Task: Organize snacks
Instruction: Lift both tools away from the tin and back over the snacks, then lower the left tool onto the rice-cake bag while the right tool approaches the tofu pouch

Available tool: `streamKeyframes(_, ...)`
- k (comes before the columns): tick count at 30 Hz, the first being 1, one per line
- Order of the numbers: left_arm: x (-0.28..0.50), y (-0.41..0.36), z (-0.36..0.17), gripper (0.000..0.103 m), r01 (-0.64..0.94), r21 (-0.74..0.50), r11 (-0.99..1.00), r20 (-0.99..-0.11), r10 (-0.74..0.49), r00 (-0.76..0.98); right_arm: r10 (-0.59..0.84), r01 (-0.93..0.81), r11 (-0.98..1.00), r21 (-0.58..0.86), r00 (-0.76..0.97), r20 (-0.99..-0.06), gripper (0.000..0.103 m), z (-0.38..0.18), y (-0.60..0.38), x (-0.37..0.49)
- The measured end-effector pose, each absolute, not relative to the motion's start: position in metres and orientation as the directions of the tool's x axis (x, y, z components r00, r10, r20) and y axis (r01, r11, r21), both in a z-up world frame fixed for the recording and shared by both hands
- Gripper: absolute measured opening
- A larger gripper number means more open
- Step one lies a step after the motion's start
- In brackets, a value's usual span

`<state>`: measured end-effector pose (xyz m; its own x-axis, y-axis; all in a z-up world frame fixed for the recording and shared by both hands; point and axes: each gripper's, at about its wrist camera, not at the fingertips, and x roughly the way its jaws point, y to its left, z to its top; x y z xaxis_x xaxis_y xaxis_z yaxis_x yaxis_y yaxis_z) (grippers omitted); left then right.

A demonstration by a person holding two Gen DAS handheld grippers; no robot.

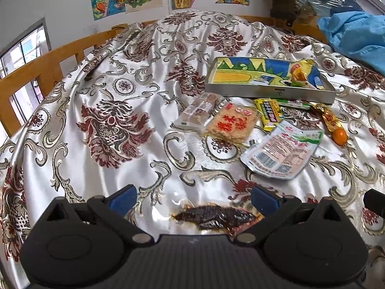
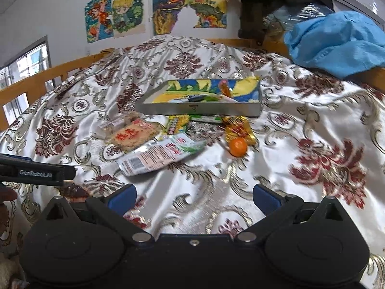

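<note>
Nearest to us, our left gripper [image 1: 193, 196] hangs with its jaws spread wide and gripping nothing; a dark dried snack [image 1: 214, 216] lies on the patterned cloth [image 1: 115, 91] just under and between them. Our right gripper [image 2: 193, 196] is likewise spread and unloaded above bare cloth. Next out, a silver pouch [image 1: 281, 150] lies flat, overlapping the edge of a rice cracker pack [image 1: 232, 124]; beside that sits a clear wrapped cake [image 1: 198, 110]. A small orange [image 2: 237, 147] rests against a gold wrapper [image 2: 238, 128]. A yellow packet [image 1: 268, 114] and a green stick pack [image 1: 294, 103] lie along the near wall of the tray [image 1: 269, 91], which holds a yellow bag [image 1: 300, 71]. Farthest: a blue cloth [image 2: 336, 41], wooden rail [image 1: 43, 65], and wall drawings [image 2: 115, 15].
</note>
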<state>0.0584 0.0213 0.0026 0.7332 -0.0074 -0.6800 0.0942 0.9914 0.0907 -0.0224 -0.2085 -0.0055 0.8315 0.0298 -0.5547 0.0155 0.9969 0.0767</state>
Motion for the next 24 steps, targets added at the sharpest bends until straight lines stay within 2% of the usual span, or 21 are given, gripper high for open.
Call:
streamKeyframes(14,0.095,0.034,0.002,0.103,0.047,0.056,0.997,-0.651,0.001,0.759,0.103,-0.050,0.993,0.112,0.829,-0.550,0.102,-0.007,-0.194,0.017)
streamKeyframes(19,0.124,0.027,0.004,0.103,0.192,0.075,0.979,-0.631,-0.103,0.769,0.158,-0.081,0.984,0.157,0.800,-0.579,0.102,-0.016,-0.193,0.031)
streamKeyframes(24,0.156,0.012,0.003,0.103,0.325,0.098,0.940,-0.629,-0.195,0.752,0.205,-0.099,0.974,0.204,0.770,-0.604,0.096,-0.026,-0.195,0.049)
